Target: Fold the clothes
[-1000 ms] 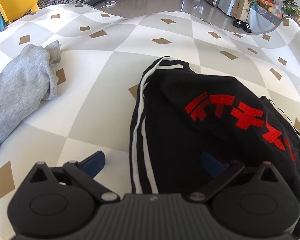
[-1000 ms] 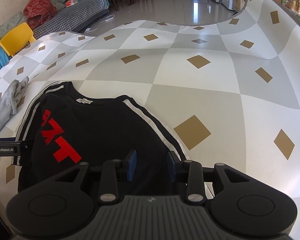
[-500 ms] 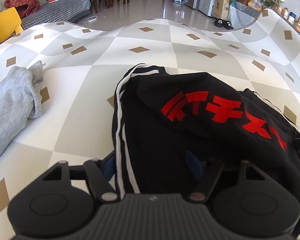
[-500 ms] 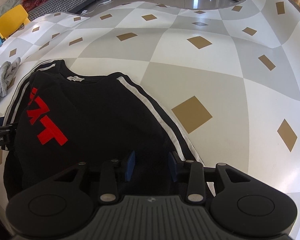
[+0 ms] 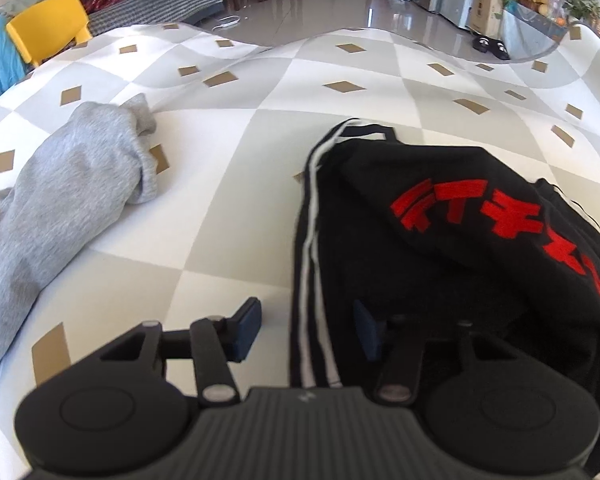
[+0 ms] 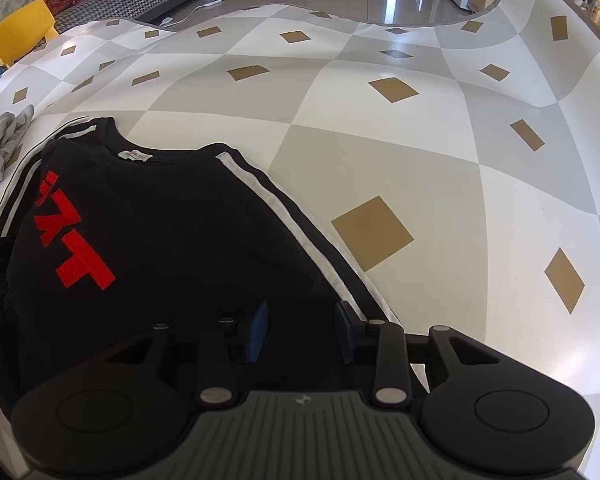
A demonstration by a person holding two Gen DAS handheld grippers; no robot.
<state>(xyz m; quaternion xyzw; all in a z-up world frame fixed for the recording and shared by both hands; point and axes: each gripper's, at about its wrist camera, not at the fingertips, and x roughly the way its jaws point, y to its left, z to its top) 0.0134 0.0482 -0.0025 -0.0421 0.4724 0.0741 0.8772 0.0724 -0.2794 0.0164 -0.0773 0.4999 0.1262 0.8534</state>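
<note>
Left tool (image 5: 306,332) closing round striped edge of black red-lettered sweatshirt (image 5: 440,248), pads not yet pressing; cloth may slip out. Right tool (image 6: 300,330) part-open over hem; grip uncertain.

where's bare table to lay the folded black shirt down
Free: the checkered tablecloth right of the black shirt and beyond its collar. A narrower strip lies between the shirt and the grey sweatshirt. Crowded: the near left, where the sweatshirt sprawls.
</note>
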